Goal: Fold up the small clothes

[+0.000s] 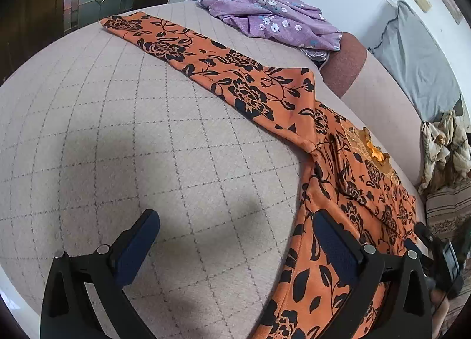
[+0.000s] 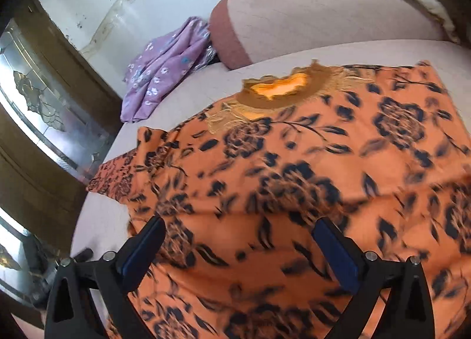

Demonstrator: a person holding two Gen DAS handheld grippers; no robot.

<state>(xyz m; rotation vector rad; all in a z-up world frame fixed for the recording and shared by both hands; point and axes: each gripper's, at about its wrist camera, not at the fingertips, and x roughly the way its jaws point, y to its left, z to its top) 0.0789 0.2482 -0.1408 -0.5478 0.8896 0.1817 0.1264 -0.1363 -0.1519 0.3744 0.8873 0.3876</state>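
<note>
1. My left gripper (image 1: pixel 232 247) fills the bottom of its view, tilted downward, its jaws spread wide with nothing pressed between the dark blue pads (image 1: pixel 138 250).
2. My right gripper (image 2: pixel 238 253) sits at the bottom of its view, jaws standing wide apart, blue pads (image 2: pixel 335 256) gripping nothing.

Matt printed cloth top (image 2: pixel 294 162); woven quilted bedcover (image 1: pixel 132 132).

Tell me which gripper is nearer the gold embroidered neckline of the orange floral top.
Right. The right gripper hovers over the top's body, neckline straight ahead. The left gripper sits at the garment's edge, neckline off to its side.
</note>
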